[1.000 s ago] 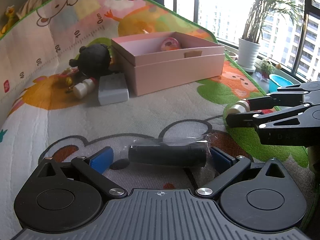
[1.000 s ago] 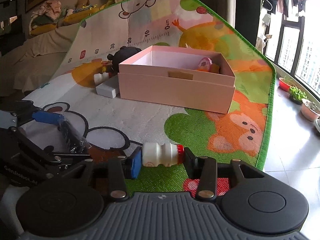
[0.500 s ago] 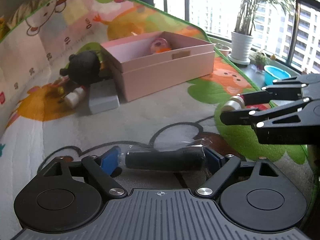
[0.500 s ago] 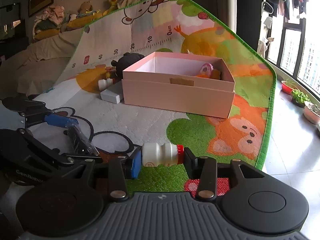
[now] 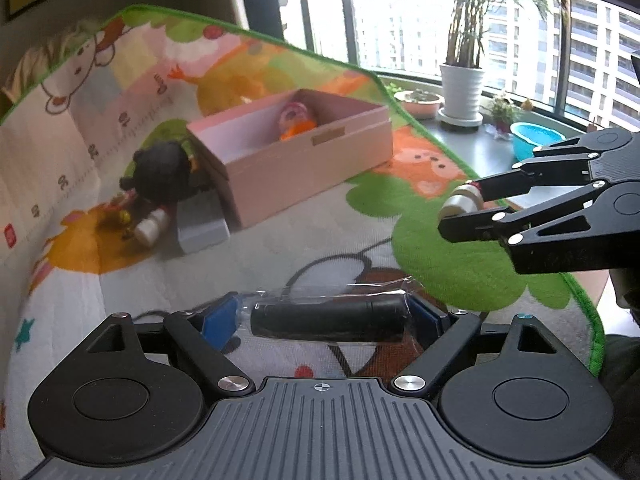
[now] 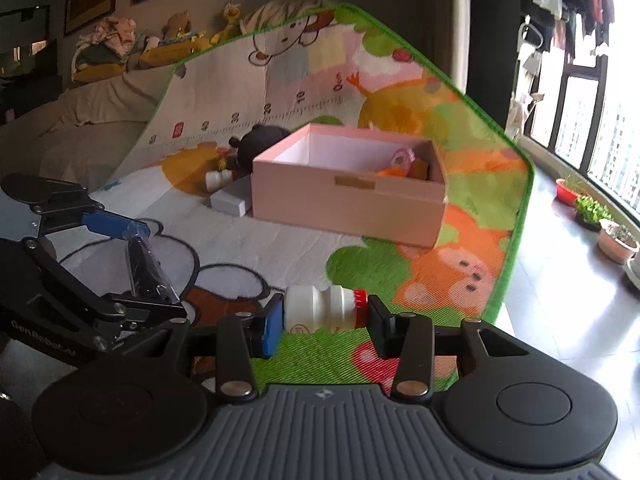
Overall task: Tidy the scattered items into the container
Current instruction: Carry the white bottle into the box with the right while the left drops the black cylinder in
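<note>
the pink box point(image 6: 348, 200) sits open on the play mat point(image 6: 440, 280), a pink and orange toy point(image 6: 400, 162) in its far corner. well short of it, the left gripper point(image 5: 326, 316) is clamped on a black cylinder in clear wrap point(image 5: 328, 318), and the right gripper point(image 6: 322, 314) is clamped on a small white bottle point(image 6: 320, 310) with a red cap. beside the box lie a black plush point(image 5: 164, 172), a grey block point(image 5: 202, 228) and another bottle point(image 5: 150, 230).

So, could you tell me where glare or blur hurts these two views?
Left wrist view: the window is blown out white and the black plush toy is smeared. Right wrist view: dimmer, glare only at the far-right window, and the pink box is fairly sharp.
</note>
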Demonstrator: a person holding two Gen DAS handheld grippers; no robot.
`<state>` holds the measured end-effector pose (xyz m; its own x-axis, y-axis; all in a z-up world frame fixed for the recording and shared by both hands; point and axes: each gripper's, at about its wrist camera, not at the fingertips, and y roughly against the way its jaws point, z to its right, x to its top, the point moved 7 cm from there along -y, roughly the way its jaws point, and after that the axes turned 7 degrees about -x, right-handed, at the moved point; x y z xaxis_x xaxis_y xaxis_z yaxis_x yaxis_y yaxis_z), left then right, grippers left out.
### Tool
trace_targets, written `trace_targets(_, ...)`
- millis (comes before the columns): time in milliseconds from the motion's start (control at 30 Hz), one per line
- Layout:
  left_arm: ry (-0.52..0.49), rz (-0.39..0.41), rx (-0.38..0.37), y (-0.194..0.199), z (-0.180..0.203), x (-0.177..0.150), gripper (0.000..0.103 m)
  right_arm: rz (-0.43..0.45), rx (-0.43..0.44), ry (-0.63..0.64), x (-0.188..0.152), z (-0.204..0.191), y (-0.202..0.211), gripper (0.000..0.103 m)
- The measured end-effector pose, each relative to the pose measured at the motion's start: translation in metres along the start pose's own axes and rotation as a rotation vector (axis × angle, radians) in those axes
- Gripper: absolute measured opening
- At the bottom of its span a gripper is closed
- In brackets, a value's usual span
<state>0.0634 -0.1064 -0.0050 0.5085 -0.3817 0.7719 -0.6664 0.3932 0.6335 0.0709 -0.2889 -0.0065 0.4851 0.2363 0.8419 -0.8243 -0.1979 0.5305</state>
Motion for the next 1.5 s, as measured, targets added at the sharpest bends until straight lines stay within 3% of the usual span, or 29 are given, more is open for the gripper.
trace_targets(167, -0.027, 0.064, 0.017, 0.007, -0.007, 0.028, 0.091, 0.040, -0.027, -0.001, 0.015, 0.009, 0.005, 0.043)
trace_targets(367, -0.069, 0.155, 0.048, -0.009, -0.030, 0.092, 0.091, 0.107, -0.071, 0.028, 0.051, 0.021, -0.012, 0.043)
trace_targets(600, -0.019, 0.184, -0.012, -0.078, -0.067, 0.174, 0.091, 0.147, -0.116, 0.059, 0.105, 0.042, -0.073, 0.043)
trace_targets(800, 0.022, 0.125, -0.032, -0.153, -0.093, 0.197, 0.093, 0.095, -0.116, 0.019, 0.122, 0.052, -0.133, 0.043)
trace_targets(933, 0.123, 0.116, -0.068, -0.174, -0.116, 0.198, 0.101, 0.077, -0.106, -0.027, 0.121, 0.056, -0.151, 0.061)
trace_targets(1067, 0.228, 0.168, -0.067, -0.163, -0.141, 0.193, 0.103, 0.093, -0.111, -0.042, 0.117, 0.056, -0.153, 0.084)
trace_targets(1267, 0.280, 0.230, 0.052, -0.112, -0.166, 0.162, 0.103, 0.083, -0.114, -0.048, 0.113, 0.048, -0.148, 0.089)
trace_targets(1500, 0.341, 0.185, 0.148, -0.054, -0.190, 0.068, 0.103, 0.118, -0.096, 0.006, 0.119, 0.018, -0.135, 0.100)
